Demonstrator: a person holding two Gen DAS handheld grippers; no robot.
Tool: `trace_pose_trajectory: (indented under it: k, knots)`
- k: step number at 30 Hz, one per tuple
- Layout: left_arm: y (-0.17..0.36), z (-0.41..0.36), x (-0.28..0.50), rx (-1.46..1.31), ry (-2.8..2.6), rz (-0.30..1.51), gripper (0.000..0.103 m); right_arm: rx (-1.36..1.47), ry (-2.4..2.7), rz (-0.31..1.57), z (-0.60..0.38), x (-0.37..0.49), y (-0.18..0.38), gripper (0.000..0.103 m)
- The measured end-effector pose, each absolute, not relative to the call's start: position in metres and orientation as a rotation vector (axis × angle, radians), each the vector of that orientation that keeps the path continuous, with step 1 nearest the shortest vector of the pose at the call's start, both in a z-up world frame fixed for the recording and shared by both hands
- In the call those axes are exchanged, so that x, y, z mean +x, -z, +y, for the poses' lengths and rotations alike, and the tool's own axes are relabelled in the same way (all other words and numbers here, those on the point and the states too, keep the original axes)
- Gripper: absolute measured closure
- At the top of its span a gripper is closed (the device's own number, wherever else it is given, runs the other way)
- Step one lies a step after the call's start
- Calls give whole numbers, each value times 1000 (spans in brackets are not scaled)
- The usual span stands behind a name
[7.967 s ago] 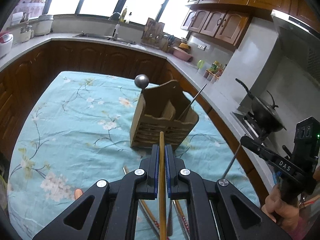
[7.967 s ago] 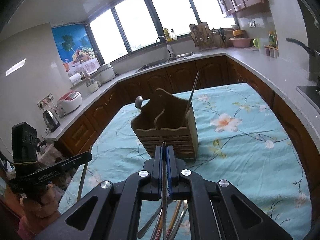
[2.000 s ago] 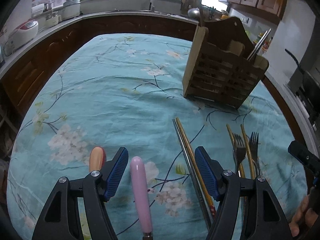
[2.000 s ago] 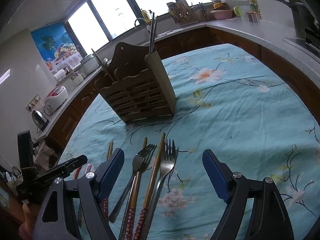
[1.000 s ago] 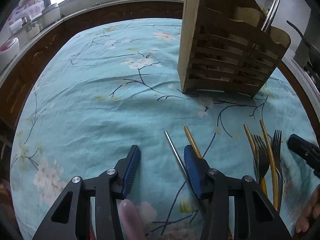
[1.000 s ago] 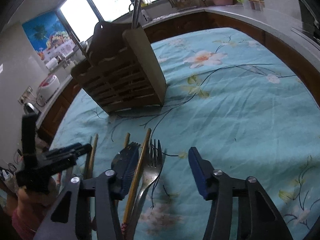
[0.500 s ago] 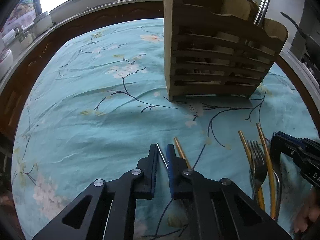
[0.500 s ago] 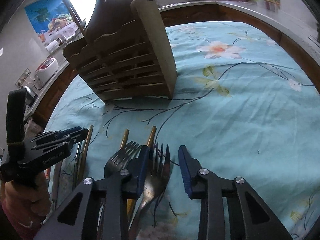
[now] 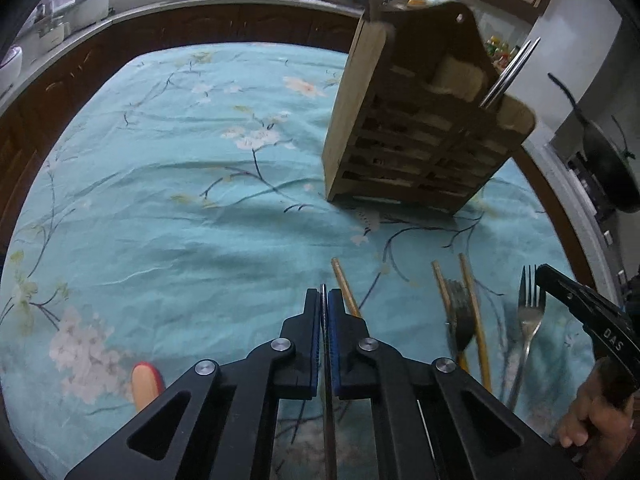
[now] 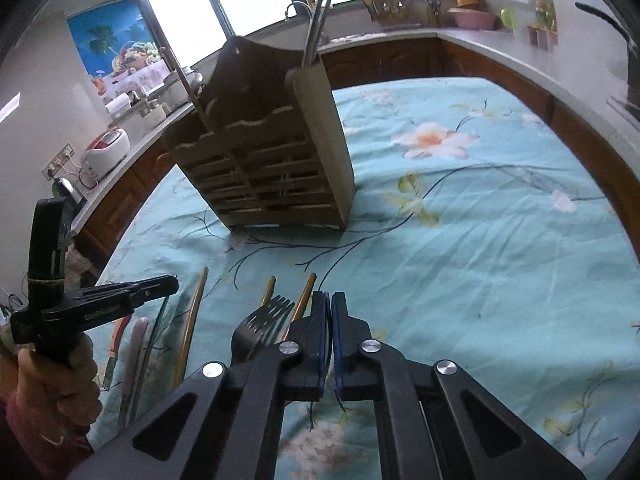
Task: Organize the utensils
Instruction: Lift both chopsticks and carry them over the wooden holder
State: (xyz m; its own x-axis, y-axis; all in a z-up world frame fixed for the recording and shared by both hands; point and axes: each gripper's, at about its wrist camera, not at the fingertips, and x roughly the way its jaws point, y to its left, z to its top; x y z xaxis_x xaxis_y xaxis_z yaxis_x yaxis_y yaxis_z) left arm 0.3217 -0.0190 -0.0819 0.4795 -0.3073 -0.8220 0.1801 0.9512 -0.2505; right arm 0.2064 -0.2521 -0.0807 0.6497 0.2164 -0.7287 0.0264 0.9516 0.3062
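A wooden slatted utensil holder stands on the teal floral tablecloth, with steel chopsticks and a ladle in it; it also shows in the right wrist view. My left gripper is shut on a thin steel chopstick, lifted off the cloth. My right gripper is shut on a steel fork; in the left wrist view that fork hangs from the right gripper. A second fork and wooden chopsticks lie on the cloth.
A pink-handled and an orange-handled utensil lie at the near left, the orange handle beside my left gripper. Brown cabinets and a grey counter ring the table. A black wok sits at the right.
Both grippers have closed, the left on the steel chopstick and the right on a fork, and both have lifted off the cloth. The holder looks farther off.
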Motion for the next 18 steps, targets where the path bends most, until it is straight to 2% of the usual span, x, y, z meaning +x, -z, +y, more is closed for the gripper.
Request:
trace_pose_trajectory:
  k: [18]
  knots:
    - [2, -5, 249, -103, 332, 867, 100, 269, -89, 716, -249, 177, 23, 100]
